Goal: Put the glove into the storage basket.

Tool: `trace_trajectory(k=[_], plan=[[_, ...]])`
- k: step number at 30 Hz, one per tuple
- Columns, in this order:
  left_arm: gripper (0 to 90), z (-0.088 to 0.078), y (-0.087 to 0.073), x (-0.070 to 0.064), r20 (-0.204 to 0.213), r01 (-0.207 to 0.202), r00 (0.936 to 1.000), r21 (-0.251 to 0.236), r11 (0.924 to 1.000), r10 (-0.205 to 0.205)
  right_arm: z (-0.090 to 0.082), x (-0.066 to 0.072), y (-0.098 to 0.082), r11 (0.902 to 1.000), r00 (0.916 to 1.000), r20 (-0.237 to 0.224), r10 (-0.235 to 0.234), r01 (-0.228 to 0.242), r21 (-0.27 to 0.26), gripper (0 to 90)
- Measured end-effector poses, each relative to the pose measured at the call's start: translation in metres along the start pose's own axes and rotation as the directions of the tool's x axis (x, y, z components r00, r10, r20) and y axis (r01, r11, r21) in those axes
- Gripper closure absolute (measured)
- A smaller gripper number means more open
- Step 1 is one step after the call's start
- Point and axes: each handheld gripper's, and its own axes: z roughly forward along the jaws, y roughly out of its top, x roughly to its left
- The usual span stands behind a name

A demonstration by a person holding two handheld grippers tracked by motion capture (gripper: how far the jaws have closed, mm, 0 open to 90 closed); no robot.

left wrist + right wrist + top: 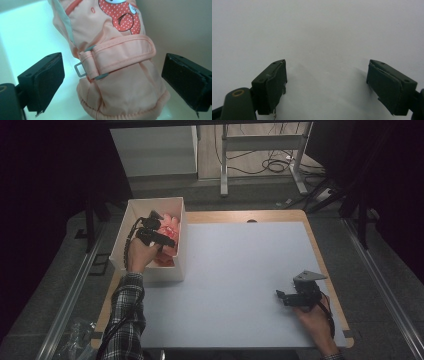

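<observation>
A peach-pink padded mitten (117, 75) with a strap, a grey buckle and a dotted red patch lies inside a white box (134, 217) at the table's left edge. In the high view the mitten (170, 226) shows as a pink heap in the box. My left gripper (152, 237) hovers over the box, and in the left gripper view my left gripper (112, 80) stands open, its pads apart from the mitten's sides. My right gripper (281, 296) rests low over the white mat at the front right, and in its own view my right gripper (327, 85) is open with nothing between the jaws.
A white mat (235, 280) covers most of the wooden table (280, 215). The box stands along the mat's left side. Beyond the table are a desk frame (260, 150) and cables on the floor. Crumpled plastic (75, 340) lies at the lower left.
</observation>
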Motion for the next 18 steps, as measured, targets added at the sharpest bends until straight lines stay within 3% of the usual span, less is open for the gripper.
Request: trace_trajectory(k=[11,18], plan=[[4.2,-0.012,-0.009,-0.001,-0.002,-0.041,0.9992,-0.099,0.9943,0.041,0.000,0.000,0.000,1.0000,1.0000,0.000,0.000,0.000,0.000,16.8],[4.1,-0.021,-0.016,-0.002,0.004,-0.063,0.9979,-0.152,0.9864,0.064,0.000,0.000,0.000,1.0000,1.0000,0.000,0.000,0.000,0.000,16.8]])
